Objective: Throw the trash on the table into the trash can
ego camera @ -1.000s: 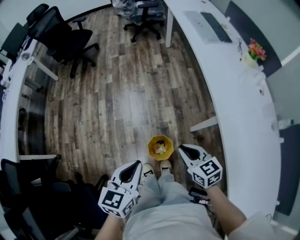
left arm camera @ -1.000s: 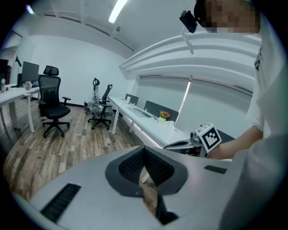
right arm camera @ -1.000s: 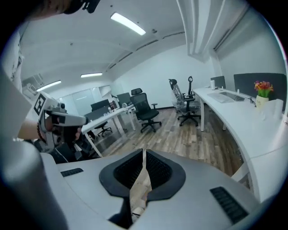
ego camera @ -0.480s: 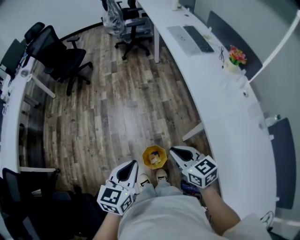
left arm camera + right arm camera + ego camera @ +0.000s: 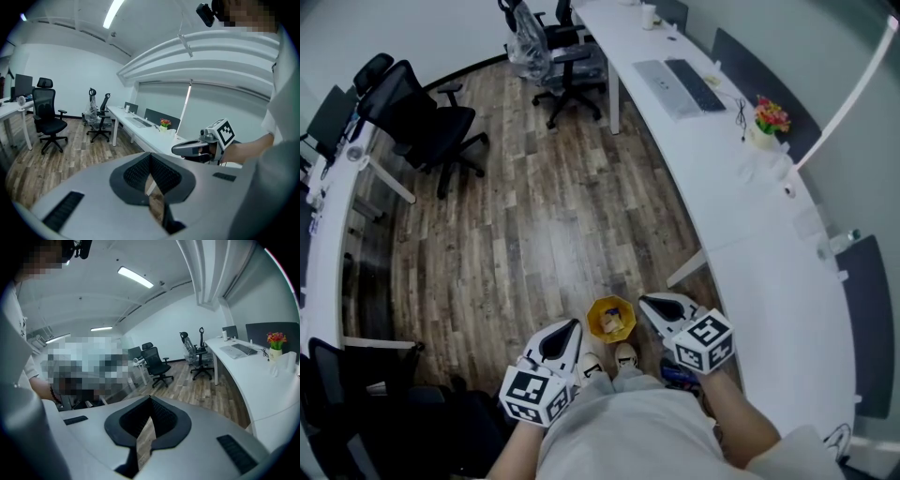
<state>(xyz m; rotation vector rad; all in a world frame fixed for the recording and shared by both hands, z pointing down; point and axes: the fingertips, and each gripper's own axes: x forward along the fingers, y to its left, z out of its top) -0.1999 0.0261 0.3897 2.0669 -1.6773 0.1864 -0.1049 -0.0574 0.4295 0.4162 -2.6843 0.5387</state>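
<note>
Over the last second the person straightens up from the trash can (image 5: 593, 317). The head view now takes in more of the long white desk (image 5: 741, 216) that runs away to the right of the can, as far as the keyboard (image 5: 694, 84) and the flowers (image 5: 770, 117).

Both tools come up with the person. The left gripper (image 5: 570, 330) hangs just left of the can and the right gripper (image 5: 652, 303) just right of it, both above the can rather than in it. The person's shoes (image 5: 624, 354) stand right behind it.

Each gripper view shows its jaws pressed together, with only a sliver of floor visible between them and nothing pinched — neither tool carries anything.

The trash (image 5: 615, 323) lies inside the can as a pale crumpled heap against the yellow lining, so this drop looks finished.

I read this as the turn between rounds — one load delivered, hands empty and lifted clear. The likely next move is back to the desk to the right of the can for whatever is left there. I cannot tell from here whether any rubbish remains on it. The small things on the desk well beyond the can are too small to name, and the stretch nearest the can looks bare. If nothing is left, the task is about done.
</note>
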